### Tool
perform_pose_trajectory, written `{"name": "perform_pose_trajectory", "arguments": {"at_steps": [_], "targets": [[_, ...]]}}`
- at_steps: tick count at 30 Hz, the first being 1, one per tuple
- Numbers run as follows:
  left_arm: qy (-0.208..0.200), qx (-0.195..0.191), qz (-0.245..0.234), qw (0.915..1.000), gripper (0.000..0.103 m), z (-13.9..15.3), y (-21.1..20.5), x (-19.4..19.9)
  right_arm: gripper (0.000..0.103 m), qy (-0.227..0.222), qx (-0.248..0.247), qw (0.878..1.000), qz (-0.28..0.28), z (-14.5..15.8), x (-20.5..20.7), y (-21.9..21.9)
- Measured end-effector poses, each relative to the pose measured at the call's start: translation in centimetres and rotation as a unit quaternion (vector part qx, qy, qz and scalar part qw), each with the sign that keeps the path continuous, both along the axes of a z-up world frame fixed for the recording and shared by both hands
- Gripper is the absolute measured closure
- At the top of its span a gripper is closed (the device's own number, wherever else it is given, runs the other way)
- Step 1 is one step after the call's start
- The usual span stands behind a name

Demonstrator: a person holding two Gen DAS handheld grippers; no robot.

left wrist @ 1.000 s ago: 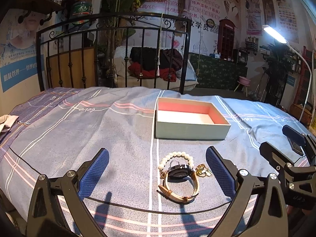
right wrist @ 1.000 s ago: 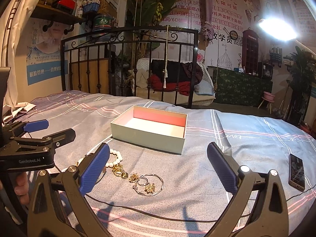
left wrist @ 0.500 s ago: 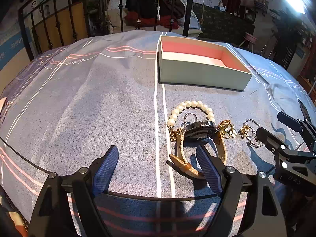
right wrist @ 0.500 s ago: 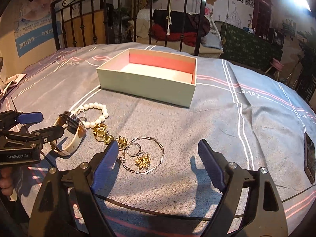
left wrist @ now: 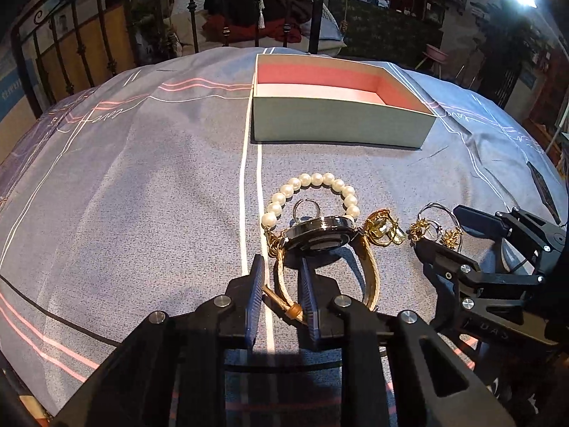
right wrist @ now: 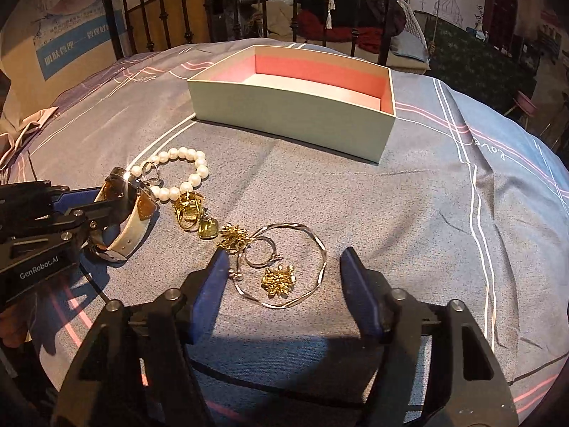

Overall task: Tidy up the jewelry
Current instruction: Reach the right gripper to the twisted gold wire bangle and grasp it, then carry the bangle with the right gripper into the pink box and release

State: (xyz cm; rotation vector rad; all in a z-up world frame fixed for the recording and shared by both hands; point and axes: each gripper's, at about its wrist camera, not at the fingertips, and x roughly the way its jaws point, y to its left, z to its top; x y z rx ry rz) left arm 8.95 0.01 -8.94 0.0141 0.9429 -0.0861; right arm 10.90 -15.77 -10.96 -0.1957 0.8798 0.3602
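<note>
A wristwatch (left wrist: 322, 236) with a tan strap lies on the blue bedspread, against a pearl bracelet (left wrist: 309, 181). My left gripper (left wrist: 281, 274) is shut on the watch strap (left wrist: 284, 284); it also shows in the right wrist view (right wrist: 89, 210). Gold charms (right wrist: 199, 219), gold earrings (right wrist: 279, 279) and a thin silver bangle (right wrist: 322, 249) lie to the right. My right gripper (right wrist: 284, 267) is open, its fingers either side of the bangle. An open pale-green box (right wrist: 284, 114) with a pink inside stands beyond the jewelry.
A black metal bed rail (right wrist: 387, 14) runs behind the box. A dark phone (left wrist: 540, 185) lies on the bedspread at the right. A crumpled cloth (right wrist: 21, 131) lies at the left edge.
My left gripper has come down and forward and closed its fingers on the watch strap. My right gripper has lowered over the bangle and narrowed a little.
</note>
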Motion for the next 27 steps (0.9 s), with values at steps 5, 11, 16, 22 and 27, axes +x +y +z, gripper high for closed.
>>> {"name": "perform_pose_trajectory", "arguments": {"at_steps": [5, 11, 16, 22, 27], "targets": [[-0.01, -0.001, -0.005, 0.9999, 0.086, 0.5, -0.2, -0.2, 0.047, -0.001, 0.023, 1.0, -0.006, 0.3, -0.2, -0.6], [-0.034, -0.002, -0.009, 0.9994, 0.087, 1.8, -0.4, -0.7, 0.047, -0.012, 0.033, 0.999, -0.01, 0.8, -0.6, -1.0], [-0.06, -0.004, -0.014, 0.9981, 0.09, 3.4, -0.8, -0.8, 0.047, -0.025, 0.037, 0.999, -0.013, 1.7, -0.8, -1.3], [-0.076, -0.008, -0.023, 0.9968, 0.092, 4.6, -1.3, -0.3, 0.047, -0.04, 0.04, 0.998, -0.015, 2.7, -0.8, -1.6], [-0.093, -0.014, -0.033, 0.9951, 0.101, 6.0, -1.8, 0.2, 0.047, -0.056, 0.044, 0.997, -0.013, 4.0, -0.3, -1.6]]}}
